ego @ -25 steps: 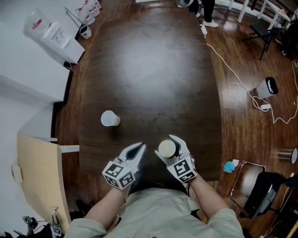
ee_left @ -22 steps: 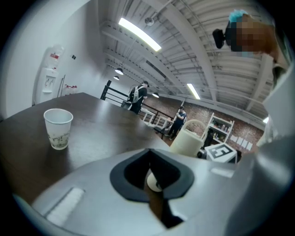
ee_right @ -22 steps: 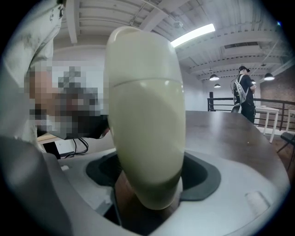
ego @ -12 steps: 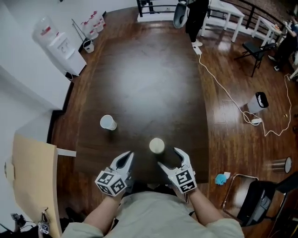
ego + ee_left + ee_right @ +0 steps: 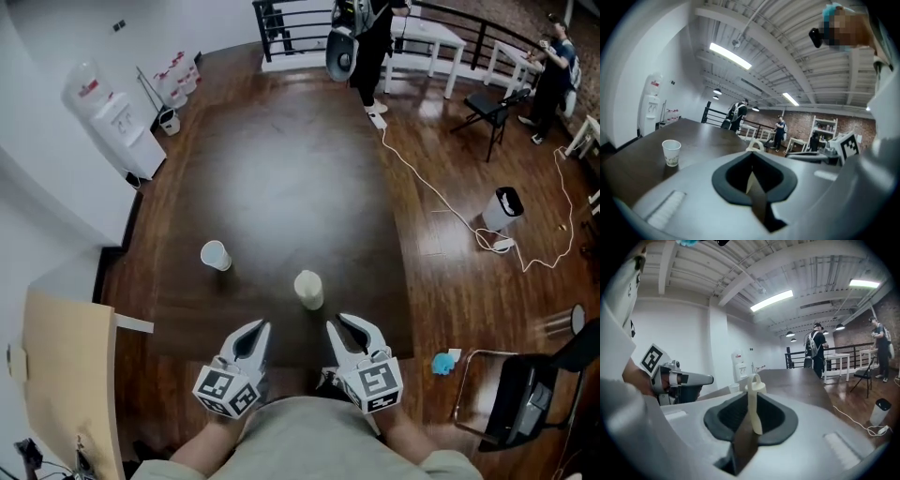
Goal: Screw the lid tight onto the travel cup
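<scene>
The cream travel cup [image 5: 308,289] stands upright on the dark table [image 5: 291,187] with its looped lid on, a short way beyond both grippers and touched by neither. My left gripper [image 5: 251,336] is shut and empty, near the table's front edge. My right gripper [image 5: 350,328] has just been closing; only a narrow gap shows between its jaws, and nothing is between them. In the right gripper view the cup [image 5: 754,383] shows through that gap, with the left gripper [image 5: 701,379] beside it. In the left gripper view only the lid's loop [image 5: 755,146] rises above the jaws.
A white paper cup [image 5: 215,255] stands left of the travel cup. A water dispenser [image 5: 105,98] is at the far left wall. People [image 5: 364,37] stand beyond the table's far end. A cable [image 5: 422,173], a white bin [image 5: 504,204] and a chair [image 5: 516,394] lie to the right.
The right gripper, around the cup's lid a second ago, opened, drew back toward the person and narrowed its jaws. The left gripper also pulled back. The cup stays put.
</scene>
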Tool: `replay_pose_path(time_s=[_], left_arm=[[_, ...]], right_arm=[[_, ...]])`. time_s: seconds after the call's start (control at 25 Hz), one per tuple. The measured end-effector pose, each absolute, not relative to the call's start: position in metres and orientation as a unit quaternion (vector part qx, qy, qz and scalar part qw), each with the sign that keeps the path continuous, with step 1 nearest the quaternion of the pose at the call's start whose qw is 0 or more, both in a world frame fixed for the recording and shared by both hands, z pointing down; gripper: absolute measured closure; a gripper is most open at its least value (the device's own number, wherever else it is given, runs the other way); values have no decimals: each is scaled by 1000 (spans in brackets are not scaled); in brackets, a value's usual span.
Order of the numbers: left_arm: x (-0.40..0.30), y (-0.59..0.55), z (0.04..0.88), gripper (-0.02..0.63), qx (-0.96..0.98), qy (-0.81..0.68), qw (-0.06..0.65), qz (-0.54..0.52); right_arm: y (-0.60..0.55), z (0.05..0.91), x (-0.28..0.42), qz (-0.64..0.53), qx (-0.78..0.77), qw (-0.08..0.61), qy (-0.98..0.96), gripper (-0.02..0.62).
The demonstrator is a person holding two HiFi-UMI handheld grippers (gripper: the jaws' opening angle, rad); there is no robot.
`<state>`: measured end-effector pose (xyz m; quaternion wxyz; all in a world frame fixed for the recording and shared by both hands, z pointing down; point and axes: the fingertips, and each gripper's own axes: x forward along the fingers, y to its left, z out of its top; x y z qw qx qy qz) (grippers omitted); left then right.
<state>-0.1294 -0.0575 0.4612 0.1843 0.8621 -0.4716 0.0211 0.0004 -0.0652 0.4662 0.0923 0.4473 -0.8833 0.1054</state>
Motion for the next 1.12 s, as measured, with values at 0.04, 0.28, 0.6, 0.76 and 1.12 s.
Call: replay_pose_path(time_s=[0.04, 0.28, 0.6, 0.76, 1.12], left_arm=[[-125, -53, 454, 603, 867, -467, 174, 20], [-116, -3, 420, 604, 880, -453, 144, 2], [-126, 86, 400, 604, 884, -449, 130, -11], [-128, 117, 391, 604, 885, -448, 127, -20], [-93, 181, 395, 604, 895, -426, 130, -21]], right_arm=[[-59, 460, 0, 105, 452, 87, -882, 548], [-10, 429, -13, 107, 466, 71, -876, 594], [70, 410, -20, 99, 489, 80, -863, 594], [102, 401, -17, 100, 495, 84, -859, 594], [166, 388, -1, 75, 484, 76, -869, 594]])
